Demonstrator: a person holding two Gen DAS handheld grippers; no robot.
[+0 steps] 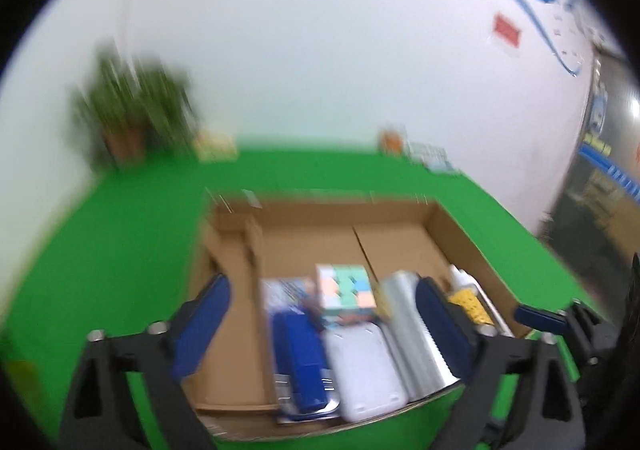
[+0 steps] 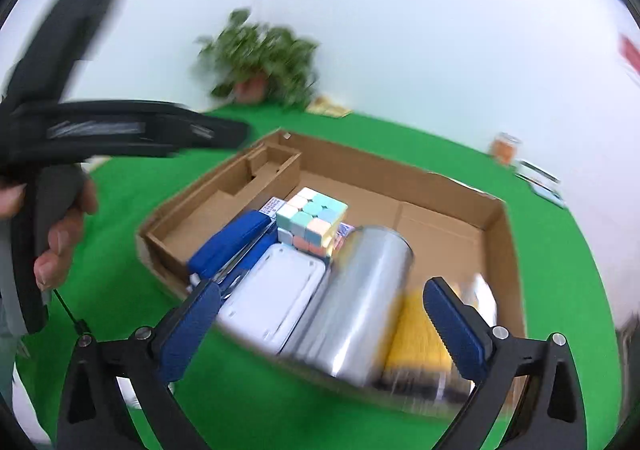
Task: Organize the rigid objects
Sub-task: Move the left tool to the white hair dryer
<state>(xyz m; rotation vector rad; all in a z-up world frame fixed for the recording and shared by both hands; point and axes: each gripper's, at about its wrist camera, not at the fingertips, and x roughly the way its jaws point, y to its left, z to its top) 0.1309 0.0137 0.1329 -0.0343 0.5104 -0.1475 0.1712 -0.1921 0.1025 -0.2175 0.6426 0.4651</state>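
We hold both claws wide open and empty above the green worktop (image 1: 120, 242). Between the left claw (image 1: 320, 326) fingers we see the cardboard box (image 1: 452, 226), its contents packed side by side at the near end — a blue stapler (image 1: 298, 354), a white case (image 1: 364, 366), a silver cylinder (image 1: 412, 334) and, behind them, a pastel puzzle cube (image 1: 346, 288). The right claw (image 2: 326, 324) frames the same row (blurred), with something yellow (image 2: 416, 334) lying beside the cylinder. A narrow side compartment (image 2: 240, 186) sits along the box's left wall. A potted plant (image 2: 260, 58) stands at the wall.
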